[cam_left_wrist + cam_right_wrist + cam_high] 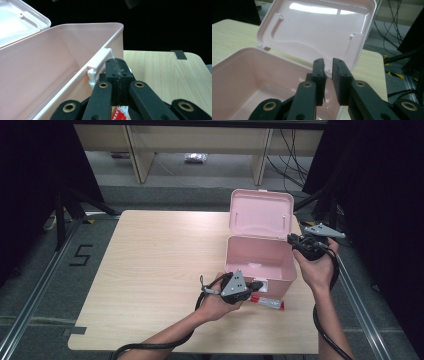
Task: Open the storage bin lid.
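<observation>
Black jaws of the left gripper (117, 72) stand pressed together in its own view, nothing between the pads, their tips just beside the white latch (98, 66) on the front wall of the pink box (50, 75). Below those jaws a red and white packet (120, 115) peeks out on the table (160, 72).

From the high view, the left forearm comes in from the bottom edge and angles up toward the box, the left hand (217, 302) wrapped around the left gripper (252, 286), which lies roughly level and points at the box's near front wall. The red and white packet (267, 302) lies on the table (150, 270) just beside that gripper, against the foot of the box.

On the far side of the box from the left gripper, the right forearm rises along the table's edge; the right hand (315, 267) holds the right gripper (294, 240) at the box's (260, 260) rim corner, near the hinge of the raised lid (260, 215).

Seen from the right gripper view, the right gripper (328, 62) has its jaws a little apart with a narrow gap and nothing held; the box's thin wall edge (325, 75) lies close under them, and I cannot tell whether a pad touches it. Beyond the tips stands the lid (319, 32), upright and open, and the box's bare interior (249, 82) lies to the side of the jaws
</observation>
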Demonstrator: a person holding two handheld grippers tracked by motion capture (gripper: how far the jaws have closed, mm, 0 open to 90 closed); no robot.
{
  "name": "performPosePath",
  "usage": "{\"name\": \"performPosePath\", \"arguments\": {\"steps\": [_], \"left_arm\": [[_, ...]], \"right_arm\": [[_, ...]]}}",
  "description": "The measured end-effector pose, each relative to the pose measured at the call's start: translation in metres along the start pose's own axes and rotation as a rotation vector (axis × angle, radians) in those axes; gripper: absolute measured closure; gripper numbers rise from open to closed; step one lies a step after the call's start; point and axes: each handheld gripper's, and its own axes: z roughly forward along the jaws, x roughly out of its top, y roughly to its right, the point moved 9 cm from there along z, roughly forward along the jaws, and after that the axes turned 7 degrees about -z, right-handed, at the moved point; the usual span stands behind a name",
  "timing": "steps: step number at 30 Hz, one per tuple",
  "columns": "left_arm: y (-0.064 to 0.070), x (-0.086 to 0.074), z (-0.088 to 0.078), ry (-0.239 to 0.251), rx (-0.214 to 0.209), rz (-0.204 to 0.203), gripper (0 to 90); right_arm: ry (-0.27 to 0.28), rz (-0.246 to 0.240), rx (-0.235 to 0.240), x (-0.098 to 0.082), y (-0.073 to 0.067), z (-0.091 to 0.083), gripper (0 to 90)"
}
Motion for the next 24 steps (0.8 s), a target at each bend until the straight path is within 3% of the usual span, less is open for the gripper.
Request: {"name": "performPosePath", "arguments": {"steps": [4, 5, 10, 12, 13, 14, 16, 17, 20, 22, 23, 24], "left_arm": [[0.0, 0.0, 0.0, -0.004, 0.005, -0.002, 89.8], [0.0, 0.0, 0.0, -0.004, 0.006, -0.001, 89.8], [-0.001, 0.0, -0.001, -0.02, 0.006, 0.014, 89.7], [-0.001, 0.002, -0.002, -0.014, 0.009, 0.001, 89.7], [-0.001, 0.002, -0.001, -0.015, 0.008, 0.005, 89.6], [-0.001, 0.002, -0.002, -0.013, 0.007, 0.011, 89.6], [-0.001, 0.002, -0.002, -0.012, 0.008, 0.007, 89.6], [-0.001, 0.002, -0.002, -0.014, 0.006, 0.011, 89.6], [-0.001, 0.003, -0.003, -0.018, 0.007, 0.011, 89.2], [0.0, 0.003, -0.003, -0.012, 0.003, 0.003, 88.8], [0.0, 0.004, -0.004, -0.012, -0.001, 0.014, 88.4], [0.001, 0.005, -0.005, -0.011, 0.0, 0.007, 88.2]], "right_arm": [[-0.025, -0.044, 0.03, -0.009, -0.007, -0.009, 77.5], [-0.025, -0.075, 0.03, -0.01, -0.005, -0.009, 76.9], [-0.035, -0.064, 0.076, -0.019, -0.016, -0.017, 74.5], [-0.032, -0.081, 0.08, -0.02, -0.017, -0.02, 73.9], [-0.056, -0.063, 0.1, -0.023, -0.021, -0.023, 73.5], [-0.035, -0.084, 0.101, -0.023, -0.02, -0.022, 73.3], [-0.033, -0.08, 0.096, -0.024, -0.021, -0.023, 73.1], [-0.031, -0.117, 0.097, -0.024, -0.02, -0.025, 73.0], [-0.047, -0.088, 0.108, -0.026, -0.025, -0.027, 73.0], [-0.041, -0.115, 0.12, -0.027, -0.025, -0.027, 73.0], [-0.063, -0.075, 0.125, -0.03, -0.029, -0.03, 72.9], [-0.037, -0.129, 0.112, -0.029, -0.025, -0.028, 72.8]]}}
